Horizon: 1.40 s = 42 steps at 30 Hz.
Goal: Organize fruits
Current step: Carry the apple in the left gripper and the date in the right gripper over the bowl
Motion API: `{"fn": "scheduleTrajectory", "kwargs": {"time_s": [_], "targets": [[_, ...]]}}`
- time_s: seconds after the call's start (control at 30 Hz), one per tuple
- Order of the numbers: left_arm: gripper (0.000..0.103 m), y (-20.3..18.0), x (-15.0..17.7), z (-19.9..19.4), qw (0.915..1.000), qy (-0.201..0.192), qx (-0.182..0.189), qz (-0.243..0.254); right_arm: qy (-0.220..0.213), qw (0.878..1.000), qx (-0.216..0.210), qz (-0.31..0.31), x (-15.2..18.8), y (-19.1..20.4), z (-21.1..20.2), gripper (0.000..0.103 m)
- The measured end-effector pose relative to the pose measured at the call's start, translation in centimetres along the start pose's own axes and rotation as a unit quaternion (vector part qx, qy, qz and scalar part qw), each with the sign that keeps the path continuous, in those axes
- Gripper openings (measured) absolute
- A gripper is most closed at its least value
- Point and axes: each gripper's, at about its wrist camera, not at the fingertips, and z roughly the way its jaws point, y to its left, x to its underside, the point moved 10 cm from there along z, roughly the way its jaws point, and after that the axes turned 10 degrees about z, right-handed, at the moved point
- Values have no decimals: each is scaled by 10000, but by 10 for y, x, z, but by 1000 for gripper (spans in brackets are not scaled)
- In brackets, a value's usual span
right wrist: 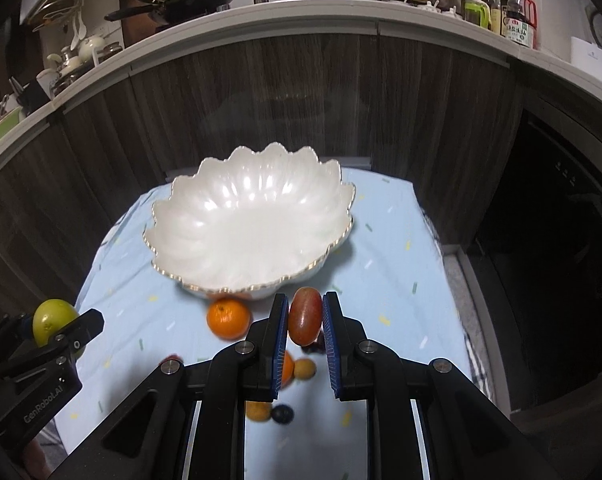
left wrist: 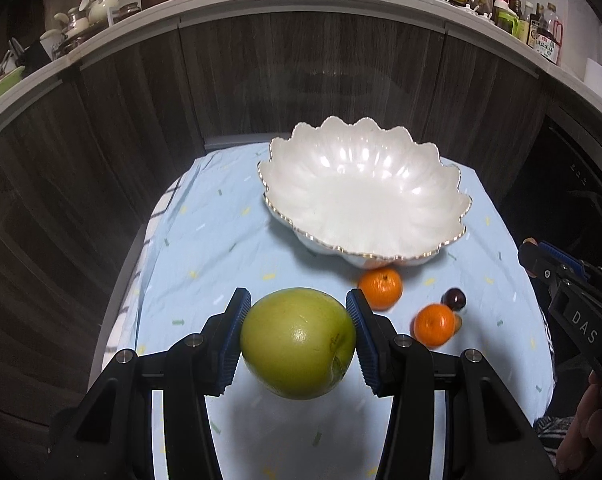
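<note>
My left gripper point(left wrist: 298, 322) is shut on a large green apple point(left wrist: 298, 342) and holds it above the blue cloth, in front of the white scalloped bowl point(left wrist: 381, 148). My right gripper point(right wrist: 305, 320) is shut on a small red oval fruit point(right wrist: 305, 320) just before the bowl's near rim point(right wrist: 205, 288). The bowl holds nothing. Two oranges point(left wrist: 381, 286) point(left wrist: 433, 324) and a dark plum point(left wrist: 454, 299) lie on the cloth. In the right wrist view an orange point(right wrist: 228, 318) and small yellow and dark fruits point(right wrist: 304, 369) lie below the fingers.
The light blue cloth point(left wrist: 205, 248) covers a small table in front of dark wooden cabinet doors point(left wrist: 101, 128). A counter above carries bottles point(right wrist: 519, 20), a pan point(right wrist: 189, 0) and crockery. The left gripper with the apple shows at the left of the right wrist view point(right wrist: 57, 322).
</note>
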Motion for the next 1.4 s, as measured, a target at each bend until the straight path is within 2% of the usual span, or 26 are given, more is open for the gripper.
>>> {"fn": "scheduleTrajectory", "kwargs": {"time_s": [0.53,0.97,1.4], "targets": [[49,3,-50,35,10000,-44,9,36,-43,9999,-43,-87,-43,9,35,19],[49,3,-84,89,10000,49,27,54,64,9998,142,-108,-72,3,86,19],[49,7,-95,142,9996,283,-50,44,453,9984,340,43,-72,-6,141,19]]}}
